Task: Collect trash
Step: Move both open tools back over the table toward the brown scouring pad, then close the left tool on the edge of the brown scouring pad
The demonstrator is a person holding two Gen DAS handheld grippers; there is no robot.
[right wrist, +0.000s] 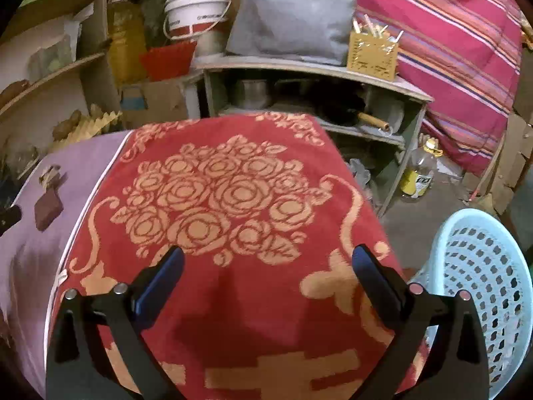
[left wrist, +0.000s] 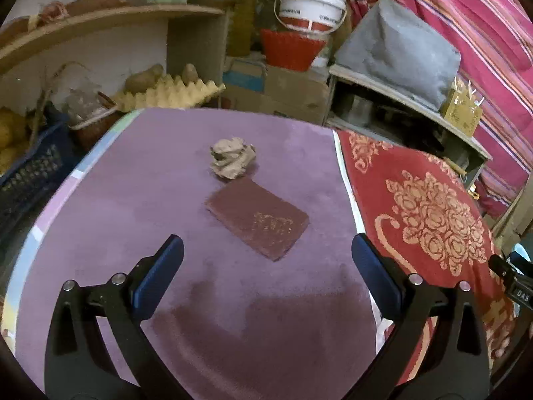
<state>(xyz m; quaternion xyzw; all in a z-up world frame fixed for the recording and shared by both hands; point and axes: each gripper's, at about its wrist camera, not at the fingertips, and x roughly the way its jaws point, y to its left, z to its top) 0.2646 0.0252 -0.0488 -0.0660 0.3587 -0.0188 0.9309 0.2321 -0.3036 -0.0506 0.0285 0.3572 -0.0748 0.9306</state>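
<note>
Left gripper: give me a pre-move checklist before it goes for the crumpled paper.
1. Left gripper open and holding nothing: ok.
2. Crumpled paper in plain view on the purple cloth, ahead of the fingers: ok.
3. Approach path: flat brown card lies between gripper and paper, so pass over it: not ok.
4. Right gripper open, over the red rose cloth, out of the way: ok.
5. Blue basket beside the table at right, ready for drop-off: ok.
6. Basket contents: cannot tell.
</note>
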